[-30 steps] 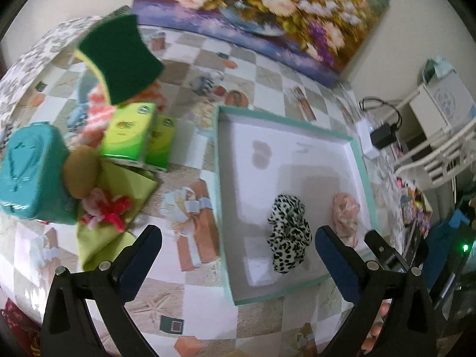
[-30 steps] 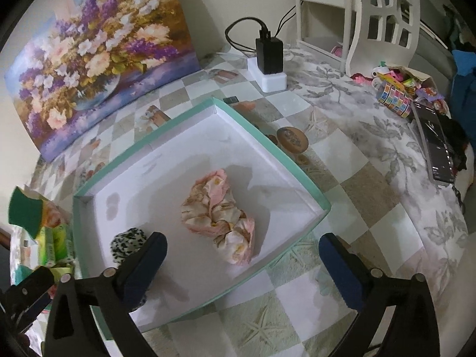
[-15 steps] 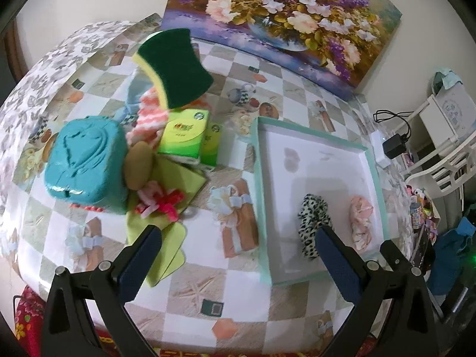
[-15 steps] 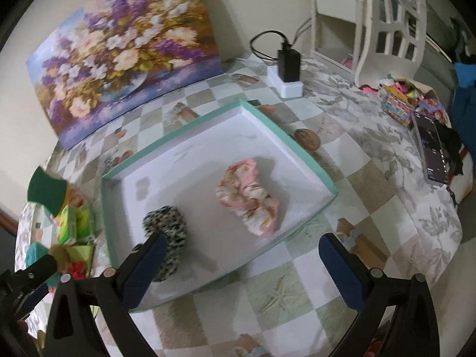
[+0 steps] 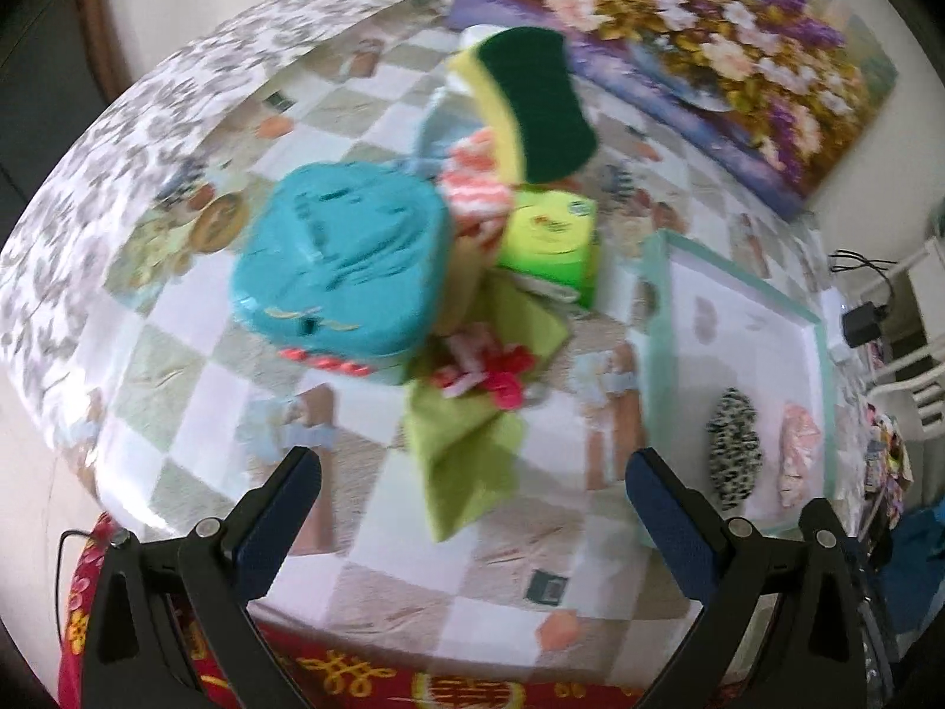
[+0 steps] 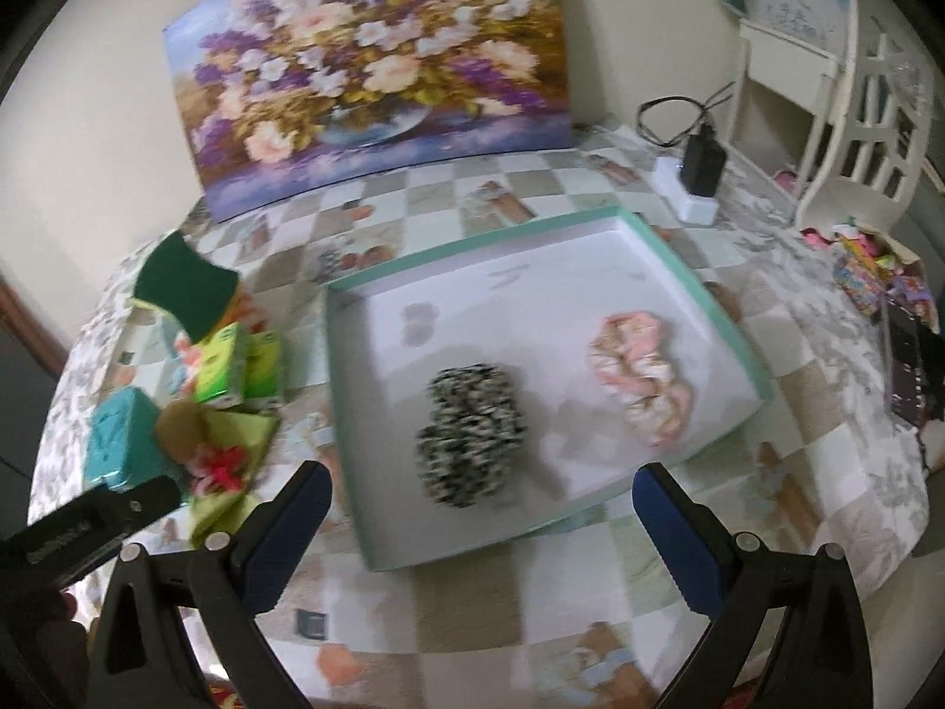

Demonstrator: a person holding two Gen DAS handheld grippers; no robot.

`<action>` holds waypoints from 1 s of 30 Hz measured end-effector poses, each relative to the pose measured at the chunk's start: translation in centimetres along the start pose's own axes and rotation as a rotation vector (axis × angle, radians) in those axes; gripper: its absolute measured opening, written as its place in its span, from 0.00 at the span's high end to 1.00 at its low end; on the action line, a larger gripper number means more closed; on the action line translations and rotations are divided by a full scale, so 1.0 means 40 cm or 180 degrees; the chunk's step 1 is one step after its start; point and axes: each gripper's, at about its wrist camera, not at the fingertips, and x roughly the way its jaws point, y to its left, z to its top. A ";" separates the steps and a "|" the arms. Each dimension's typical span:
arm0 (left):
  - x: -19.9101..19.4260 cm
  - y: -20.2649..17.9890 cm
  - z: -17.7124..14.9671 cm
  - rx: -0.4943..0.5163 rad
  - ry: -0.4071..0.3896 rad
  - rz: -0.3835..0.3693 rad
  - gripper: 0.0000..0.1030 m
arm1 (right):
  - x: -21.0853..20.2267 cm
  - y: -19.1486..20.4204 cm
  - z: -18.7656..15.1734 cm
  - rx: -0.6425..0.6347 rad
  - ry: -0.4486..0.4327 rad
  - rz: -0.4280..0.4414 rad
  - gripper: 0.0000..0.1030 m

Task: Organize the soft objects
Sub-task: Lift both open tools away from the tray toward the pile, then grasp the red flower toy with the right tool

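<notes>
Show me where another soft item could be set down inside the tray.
The shallow white tray with a teal rim has bare floor along its far half and left side, beyond the black-and-white spotted scrunchie and the pink floral scrunchie. Crowded: the heap around the green-and-yellow sponge, left of the tray.

Wall: plain cream wall [image 6: 88, 118] behind the table.
Picture: a big painted picture of purple and pink flowers in a bowl [image 6: 366, 71] leans on the wall at the far edge of the table.
Table: a round table with a shiny checked cloth of white and beige squares [image 6: 460, 602].
Furniture: a white wooden chair with a cut-out back [image 6: 868, 136] stands by the table's far right edge.
Plug: a black charger on a white socket block [image 6: 697, 177] sits near the far right edge.
Light: soft, even daylight.
</notes>
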 end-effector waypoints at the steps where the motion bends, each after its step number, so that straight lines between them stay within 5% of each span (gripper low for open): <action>1: 0.002 0.013 0.001 -0.0052 0.0020 0.0029 0.00 | 0.001 0.013 -0.002 -0.0031 0.0005 0.0009 0.00; 13: 0.032 0.174 0.021 -0.0826 0.0245 -0.0057 0.01 | 0.026 0.163 -0.034 -0.0390 0.0140 0.0347 0.00; 23: 0.072 0.232 0.027 -0.1074 0.0419 -0.0107 0.01 | 0.075 0.234 -0.035 -0.0464 0.0248 0.0588 0.01; 30: 0.100 0.244 0.042 -0.1093 0.0517 -0.0175 0.01 | 0.133 0.270 -0.029 -0.0593 0.0384 0.0720 0.21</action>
